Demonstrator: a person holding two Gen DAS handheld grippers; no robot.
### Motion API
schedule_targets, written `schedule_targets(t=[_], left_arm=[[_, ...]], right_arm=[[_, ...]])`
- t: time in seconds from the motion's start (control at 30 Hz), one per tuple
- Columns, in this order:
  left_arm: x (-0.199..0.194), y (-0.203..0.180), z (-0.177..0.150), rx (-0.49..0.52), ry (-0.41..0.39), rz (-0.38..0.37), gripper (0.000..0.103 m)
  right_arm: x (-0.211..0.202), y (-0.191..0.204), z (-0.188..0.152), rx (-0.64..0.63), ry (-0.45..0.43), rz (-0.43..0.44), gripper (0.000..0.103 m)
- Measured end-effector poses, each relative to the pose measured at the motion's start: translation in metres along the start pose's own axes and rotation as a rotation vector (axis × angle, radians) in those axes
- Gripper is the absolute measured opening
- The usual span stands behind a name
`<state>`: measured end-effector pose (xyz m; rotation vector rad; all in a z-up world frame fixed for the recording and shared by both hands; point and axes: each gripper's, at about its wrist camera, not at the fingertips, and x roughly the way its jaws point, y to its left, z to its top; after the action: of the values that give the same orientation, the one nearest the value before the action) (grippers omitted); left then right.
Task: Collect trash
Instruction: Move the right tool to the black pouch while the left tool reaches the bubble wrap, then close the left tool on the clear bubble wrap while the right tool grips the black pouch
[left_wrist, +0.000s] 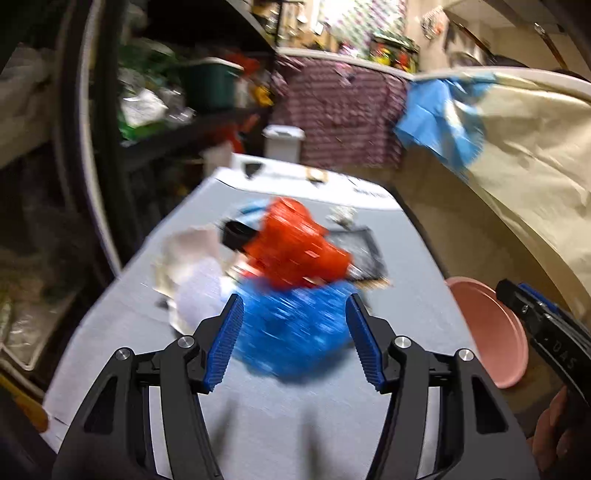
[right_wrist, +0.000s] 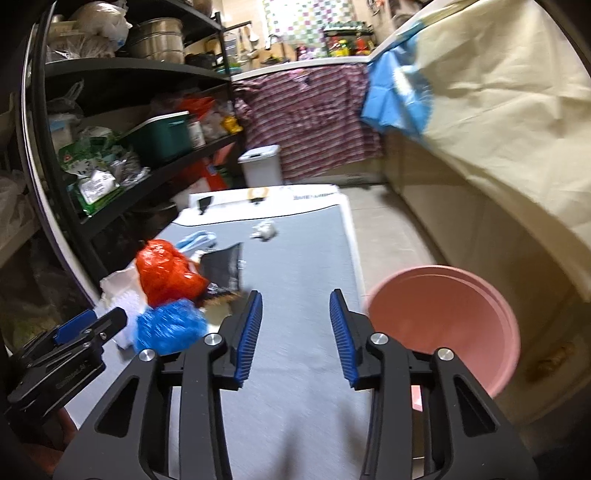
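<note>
Trash lies on a grey surface (left_wrist: 406, 266): a crumpled blue plastic bag (left_wrist: 295, 332), an orange bag (left_wrist: 295, 243), white paper (left_wrist: 195, 266), a dark foil wrapper (left_wrist: 364, 254) and a small crumpled white scrap (left_wrist: 341, 216). My left gripper (left_wrist: 294, 306) is open, its pads on either side of the blue bag's near part. My right gripper (right_wrist: 295, 302) is open and empty over bare grey surface (right_wrist: 306, 266), right of the blue bag (right_wrist: 170, 326) and orange bag (right_wrist: 166, 273). A pink bucket (right_wrist: 443, 325) stands to its right. The left gripper (right_wrist: 92, 325) shows there too.
The pink bucket (left_wrist: 491, 332) sits off the surface's right edge. Black shelving (right_wrist: 122, 92) with packed goods runs along the left. A white lidded bin (right_wrist: 260, 166) stands beyond the surface. A cream cloth (right_wrist: 498, 110) drapes the counter on the right. The wrapper (right_wrist: 225, 266) and scrap (right_wrist: 265, 232) show too.
</note>
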<state>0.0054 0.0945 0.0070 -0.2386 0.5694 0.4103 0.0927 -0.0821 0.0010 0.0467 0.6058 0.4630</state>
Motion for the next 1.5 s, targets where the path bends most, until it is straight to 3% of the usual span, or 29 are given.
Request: schedule_targets(t=[0.07, 0.2, 0.33, 0.7, 0.87, 0.97, 1.03, 1.1, 1.4, 1.5], left_arm=[[0.001, 0.012, 0.003, -0.02, -0.025, 0.056, 0.057], [0.004, 0.027, 0.008, -0.028, -0.053, 0.124, 0.057], [0.019, 0.035, 0.008, -0.037, -0.016, 0.154, 0.057], [0.046, 0.043, -0.001, -0.037, 0.05, 0.184, 0.054], [0.053, 0.041, -0.003, -0.024, 0.076, 0.17, 0.04], [0.055, 0.042, -0.004, -0.017, 0.091, 0.177, 0.029], [0.057, 0.043, -0.005, -0.026, 0.102, 0.174, 0.024], [0.057, 0.044, -0.005, -0.033, 0.112, 0.165, 0.018], [0.045, 0.04, -0.003, -0.02, 0.086, 0.152, 0.013], [0.037, 0.038, -0.004, -0.027, 0.087, 0.139, 0.013]], right_arm=[[0.014, 0.007, 0.003, 0.002, 0.013, 0.039, 0.03], [0.042, 0.018, 0.005, 0.023, 0.043, 0.095, 0.03], [0.07, 0.023, 0.006, 0.076, 0.083, 0.146, 0.032], [0.122, 0.021, -0.001, 0.144, 0.191, 0.181, 0.032], [0.125, 0.021, -0.002, 0.152, 0.208, 0.227, 0.027], [0.124, 0.023, -0.003, 0.144, 0.215, 0.247, 0.009], [0.122, 0.025, -0.003, 0.134, 0.211, 0.25, 0.004], [0.117, 0.027, -0.003, 0.12, 0.204, 0.248, 0.003], [0.087, 0.034, 0.005, 0.062, 0.128, 0.255, 0.0], [0.089, 0.034, 0.002, 0.057, 0.14, 0.209, 0.006]])
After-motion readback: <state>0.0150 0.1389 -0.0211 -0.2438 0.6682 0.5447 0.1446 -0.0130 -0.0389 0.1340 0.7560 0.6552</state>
